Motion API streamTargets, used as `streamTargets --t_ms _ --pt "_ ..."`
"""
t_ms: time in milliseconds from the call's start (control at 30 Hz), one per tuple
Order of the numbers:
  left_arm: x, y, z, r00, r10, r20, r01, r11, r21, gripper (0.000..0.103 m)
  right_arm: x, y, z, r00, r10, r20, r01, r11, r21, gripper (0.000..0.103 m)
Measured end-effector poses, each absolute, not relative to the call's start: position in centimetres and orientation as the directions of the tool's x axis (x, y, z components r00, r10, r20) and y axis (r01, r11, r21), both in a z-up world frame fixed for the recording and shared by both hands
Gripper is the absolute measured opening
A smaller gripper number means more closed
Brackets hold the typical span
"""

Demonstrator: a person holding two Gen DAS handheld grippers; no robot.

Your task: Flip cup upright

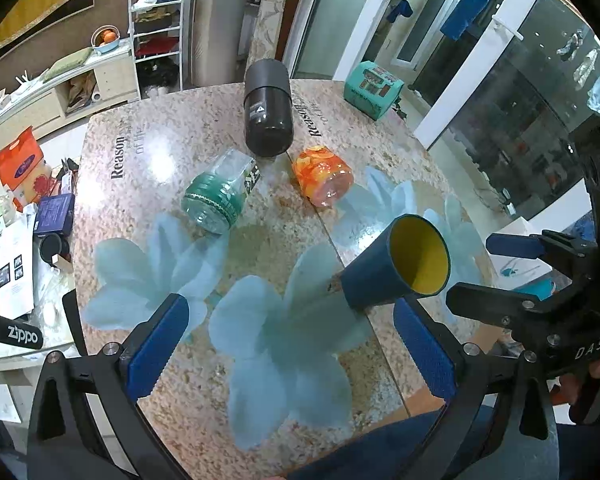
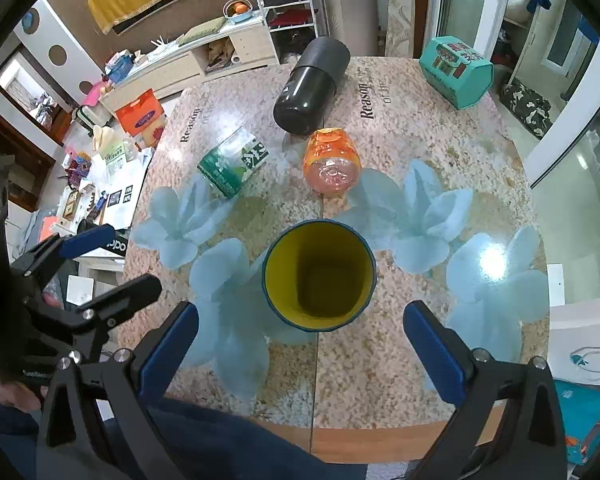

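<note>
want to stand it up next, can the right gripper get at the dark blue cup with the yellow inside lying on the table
Probably yes. The dark blue cup with the yellow inside lies on its side, mouth facing the right gripper, whose jaws are open and empty. Nothing stands between them; the orange plastic jar lies beyond the cup.

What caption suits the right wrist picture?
Open right gripper faces a dark blue cup with yellow inside, standing upright on a floral table.

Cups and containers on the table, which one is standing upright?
The blue cup with the yellow inside, nearest the right hand-held gripper. The green cup, orange cup and black cylinder lie on their sides.
</note>
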State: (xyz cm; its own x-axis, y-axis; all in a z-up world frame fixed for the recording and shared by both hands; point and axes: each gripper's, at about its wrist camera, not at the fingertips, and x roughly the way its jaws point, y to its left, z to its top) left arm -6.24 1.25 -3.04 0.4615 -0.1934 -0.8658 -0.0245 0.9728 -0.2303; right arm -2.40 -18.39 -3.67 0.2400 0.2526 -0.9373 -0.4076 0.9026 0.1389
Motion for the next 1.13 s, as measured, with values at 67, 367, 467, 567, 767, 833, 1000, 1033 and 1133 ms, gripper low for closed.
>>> streamTargets --t_ms 67,367,467,567,767,833,1000,1033,1133 --pt "-6.1 1.1 -3.0 0.461 -0.187 -0.867 -0.024 0.975 -0.223 0.103 -2.4 -18.4 -3.7 0.237 0.254 -0.938 -0.407 0.902 0.142 0.103" --pt "-5.8 0.8 -3.0 0.462 -0.194 -0.865 -0.028 0.972 -0.233 0.103 -2.5 -18.9 -3.6 0.238 0.253 -0.938 -0.406 0.903 0.140 0.103" --pt "-5.8 0.7 -3.0 0.461 -0.196 -0.866 -0.030 0.971 -0.236 0.103 -2.5 -19.0 -3.6 0.236 0.253 -0.938 -0.407 0.902 0.141 0.103" --pt "-5.8 0.5 -3.0 0.462 -0.196 -0.865 -0.025 0.972 -0.233 0.103 -2.5 -19.1 -3.5 0.236 0.255 -0.938 -0.406 0.902 0.143 0.103" --pt "-5.9 0.4 -3.0 0.462 -0.196 -0.865 -0.023 0.972 -0.233 0.103 -2.6 -19.2 -3.4 0.236 0.257 -0.937 -0.405 0.903 0.145 0.103" --pt "-5.9 0.3 -2.9 0.462 -0.197 -0.865 -0.022 0.972 -0.233 0.103 -2.6 -19.2 -3.4 0.239 0.255 -0.937 -0.403 0.904 0.143 0.103" --pt "-5.9 0.2 -3.0 0.462 -0.219 -0.859 -0.016 0.967 -0.256 0.103 -2.7 -19.5 -3.5 0.239 0.257 -0.936 -0.395 0.907 0.148 0.103" --pt "-5.9 0.2 -3.0 0.463 -0.218 -0.859 -0.015 0.967 -0.253 0.103 -2.7 -19.5 -3.5 0.239 0.257 -0.936 -0.394 0.907 0.148 0.103" --pt "-6.0 0.2 -3.0 0.461 -0.221 -0.859 -0.015 0.966 -0.256 0.103 -2.8 -19.6 -3.5 0.239 0.257 -0.936 -0.392 0.908 0.149 0.103"
